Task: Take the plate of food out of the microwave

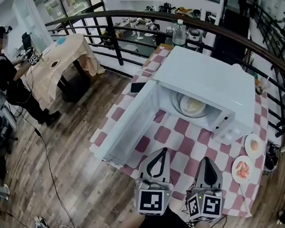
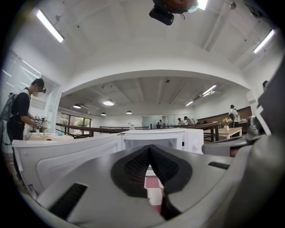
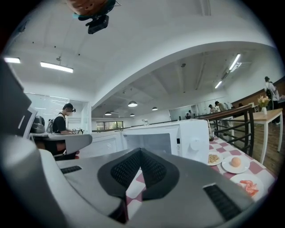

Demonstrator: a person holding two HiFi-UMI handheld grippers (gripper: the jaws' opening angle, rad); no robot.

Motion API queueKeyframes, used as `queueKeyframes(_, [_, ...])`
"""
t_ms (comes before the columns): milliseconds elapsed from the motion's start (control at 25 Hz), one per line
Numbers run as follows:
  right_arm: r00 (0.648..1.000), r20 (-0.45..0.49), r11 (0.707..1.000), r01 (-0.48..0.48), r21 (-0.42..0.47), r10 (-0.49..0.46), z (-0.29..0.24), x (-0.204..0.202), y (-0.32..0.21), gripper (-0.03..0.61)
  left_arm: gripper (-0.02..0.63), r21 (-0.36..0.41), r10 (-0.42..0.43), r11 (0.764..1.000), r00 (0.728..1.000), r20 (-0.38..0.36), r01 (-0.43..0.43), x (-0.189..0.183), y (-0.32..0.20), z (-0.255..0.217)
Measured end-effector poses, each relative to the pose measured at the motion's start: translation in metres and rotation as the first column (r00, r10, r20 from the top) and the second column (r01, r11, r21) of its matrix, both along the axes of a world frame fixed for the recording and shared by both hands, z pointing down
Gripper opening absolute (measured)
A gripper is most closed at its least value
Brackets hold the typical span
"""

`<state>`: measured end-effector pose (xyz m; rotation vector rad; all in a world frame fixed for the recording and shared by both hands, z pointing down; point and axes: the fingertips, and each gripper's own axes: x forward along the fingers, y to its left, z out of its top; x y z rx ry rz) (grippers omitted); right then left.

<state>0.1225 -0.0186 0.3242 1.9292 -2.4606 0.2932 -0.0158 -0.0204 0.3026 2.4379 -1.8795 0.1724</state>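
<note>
The white microwave (image 1: 209, 82) stands on a red-and-white checked tablecloth (image 1: 180, 138), and its door (image 1: 127, 124) hangs wide open to the left. A plate of pale food (image 1: 192, 105) sits on the glass turntable in the cavity. My left gripper (image 1: 164, 149) and right gripper (image 1: 205, 160) hover side by side at the table's near edge, short of the opening. Both are shut with nothing between the jaws. In the left gripper view the left gripper (image 2: 149, 147) points at the microwave (image 2: 153, 138). In the right gripper view the right gripper (image 3: 140, 150) faces the microwave cavity (image 3: 151, 144).
Two small plates of food (image 1: 254, 144) (image 1: 243, 169) lie on the table right of the microwave. A water bottle (image 1: 179, 33) stands behind it and a dark phone (image 1: 137, 87) lies left of it. A curved railing (image 1: 140, 17) runs behind. A person (image 1: 8, 76) works at a far-left table.
</note>
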Motion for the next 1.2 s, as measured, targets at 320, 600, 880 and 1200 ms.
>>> queueKeyframes(320, [0.999,0.005,0.998,-0.046,-0.034,0.046,0.013,-0.003,-0.033,0.020,0.034,-0.029,0.059,0.998,0.998,-0.036,-0.060,0.005,-0.040,0.011])
queueKeyframes(600, [0.998,-0.001,0.996,-0.065,-0.064,0.065,0.026,-0.011,-0.062,0.020,0.034,-0.023,0.124,0.992,0.992,-0.018,-0.124,0.008,-0.069,0.024])
queueKeyframes(880, [0.996,-0.024,0.993,-0.083,-0.086,0.082,0.036,-0.015,-0.087,0.020,0.034,-0.080,0.125,0.988,0.990,-0.072,-0.130,0.003,-0.099,0.036])
queueKeyframes(1200, [0.994,-0.030,0.987,-0.104,-0.120,0.101,0.053,-0.018,-0.112,0.021,0.034,-0.140,0.146,0.978,0.986,-0.083,-0.157,0.004,-0.126,0.055])
